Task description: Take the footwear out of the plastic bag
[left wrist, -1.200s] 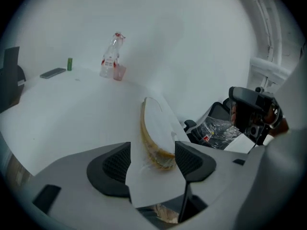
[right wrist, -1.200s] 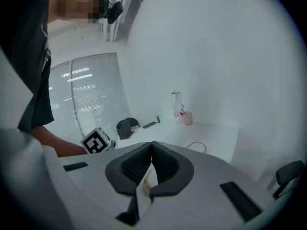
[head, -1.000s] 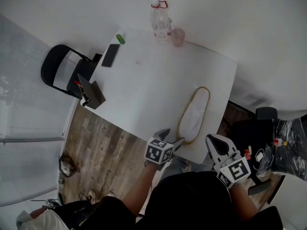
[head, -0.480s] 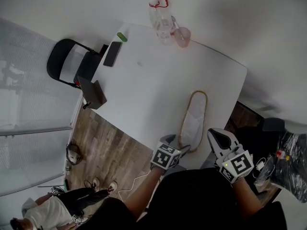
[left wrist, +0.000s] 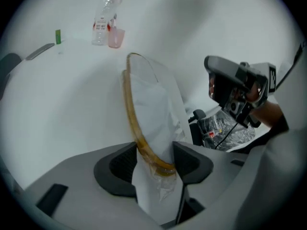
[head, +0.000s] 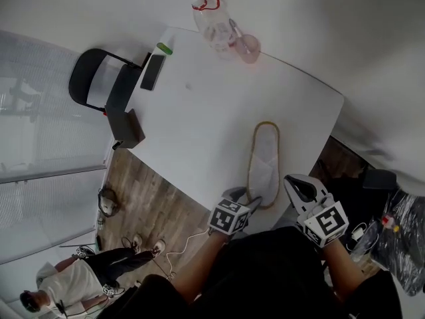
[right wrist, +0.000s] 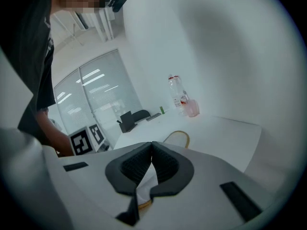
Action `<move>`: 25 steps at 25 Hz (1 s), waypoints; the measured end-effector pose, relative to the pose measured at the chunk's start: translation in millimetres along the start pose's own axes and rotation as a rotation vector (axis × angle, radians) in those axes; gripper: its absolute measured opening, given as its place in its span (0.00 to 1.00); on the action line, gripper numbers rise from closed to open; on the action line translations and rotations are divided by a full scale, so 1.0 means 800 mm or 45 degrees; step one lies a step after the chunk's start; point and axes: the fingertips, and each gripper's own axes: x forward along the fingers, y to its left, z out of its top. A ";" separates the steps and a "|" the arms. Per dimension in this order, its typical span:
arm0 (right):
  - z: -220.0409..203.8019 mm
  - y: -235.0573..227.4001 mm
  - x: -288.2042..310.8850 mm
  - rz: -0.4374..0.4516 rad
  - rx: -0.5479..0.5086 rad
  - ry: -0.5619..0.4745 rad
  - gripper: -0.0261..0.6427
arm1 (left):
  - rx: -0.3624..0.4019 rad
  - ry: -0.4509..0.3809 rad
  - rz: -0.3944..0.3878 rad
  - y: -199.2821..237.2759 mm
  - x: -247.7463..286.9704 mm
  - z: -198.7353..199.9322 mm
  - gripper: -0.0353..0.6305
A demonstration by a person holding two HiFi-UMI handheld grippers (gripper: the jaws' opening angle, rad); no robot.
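A white slipper with a tan rim, wrapped in a clear plastic bag, lies on the white table near its front edge. My left gripper is at the slipper's near end. In the left gripper view the slipper runs between the jaws of the left gripper, which are closing, and both pads touch its bagged heel end. My right gripper hangs just right of the slipper, off the table's edge, and is shut. Its view shows the right gripper with pads together and the slipper beyond.
At the table's far edge stand a clear bottle and a pink cup. A phone and a green object lie at far left. A black chair stands left. A person is on the floor.
The left jaws have narrowed onto the slipper's near end. The right gripper has stayed shut beside it. The head view has shifted a little.
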 end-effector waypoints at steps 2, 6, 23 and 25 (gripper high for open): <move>-0.010 -0.003 0.006 0.044 -0.020 0.050 0.07 | -0.029 -0.059 -0.001 0.001 -0.006 0.013 0.37; -0.028 -0.016 0.016 0.054 0.049 0.096 0.07 | 0.035 -0.119 0.024 0.002 -0.015 0.030 0.33; 0.000 -0.122 0.012 0.401 -0.689 0.232 0.22 | 1.096 -0.241 -0.029 0.047 -0.095 0.036 0.27; 0.003 -0.107 0.002 0.537 -0.659 0.217 0.22 | 1.125 -0.228 -0.032 0.050 -0.097 0.036 0.27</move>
